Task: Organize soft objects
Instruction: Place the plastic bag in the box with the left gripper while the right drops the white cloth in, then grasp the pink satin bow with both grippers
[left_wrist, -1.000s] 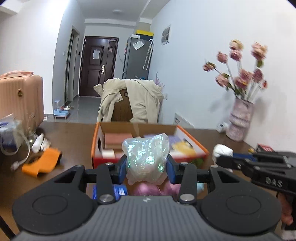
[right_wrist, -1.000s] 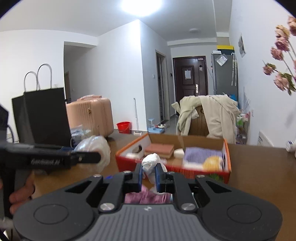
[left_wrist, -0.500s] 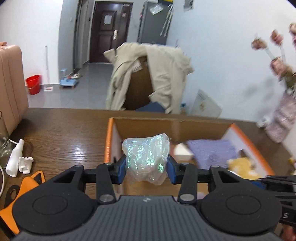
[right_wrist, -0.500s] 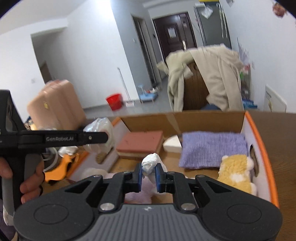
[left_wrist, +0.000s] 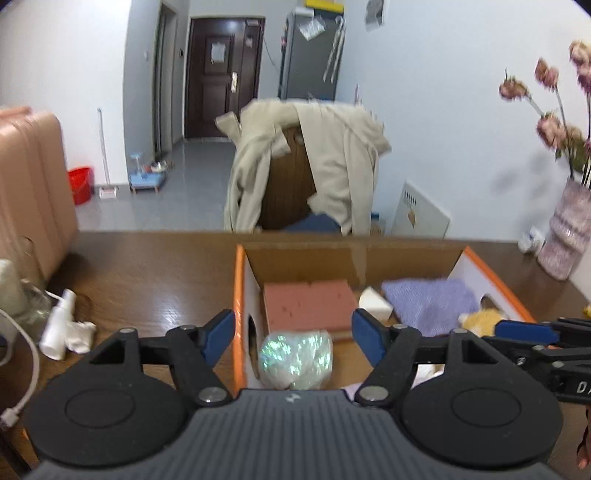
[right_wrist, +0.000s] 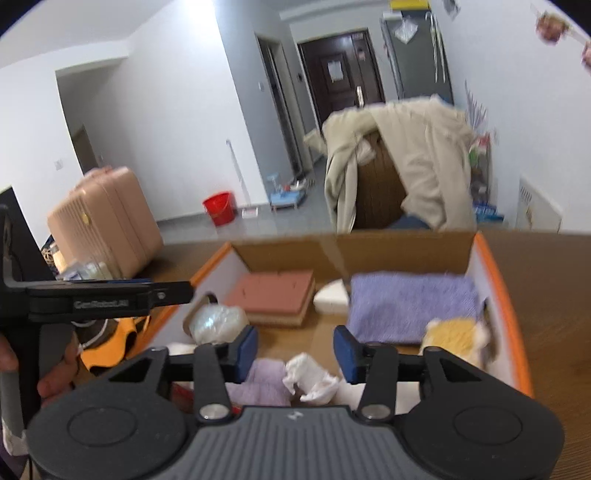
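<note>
An orange-edged cardboard box (left_wrist: 239, 295) stands on the brown table and also shows in the right wrist view (right_wrist: 506, 314). My left gripper (left_wrist: 293, 334) is open above the box's near left corner. The iridescent plastic wad (left_wrist: 295, 360) lies in the box below it, also seen in the right wrist view (right_wrist: 218, 323). My right gripper (right_wrist: 295, 349) is open over the box's near side, with the white crumpled cloth (right_wrist: 312, 378) loose below it, beside a pale purple cloth (right_wrist: 264, 384). The box holds a pink sponge block (left_wrist: 308, 304), a purple towel (right_wrist: 413, 306) and a yellow plush (right_wrist: 452, 338).
A white spray bottle (left_wrist: 57, 330) and cable (left_wrist: 22, 373) lie on the table at left, with an orange item (right_wrist: 110, 343) near the box. A vase of flowers (left_wrist: 565, 236) stands at the right. A chair with a beige coat (left_wrist: 306, 166) is behind the table, a pink suitcase (right_wrist: 103, 225) at left.
Both grippers have opened. The iridescent wad has dropped from the left gripper into the box. The white cloth has dropped from the right gripper into the box.
</note>
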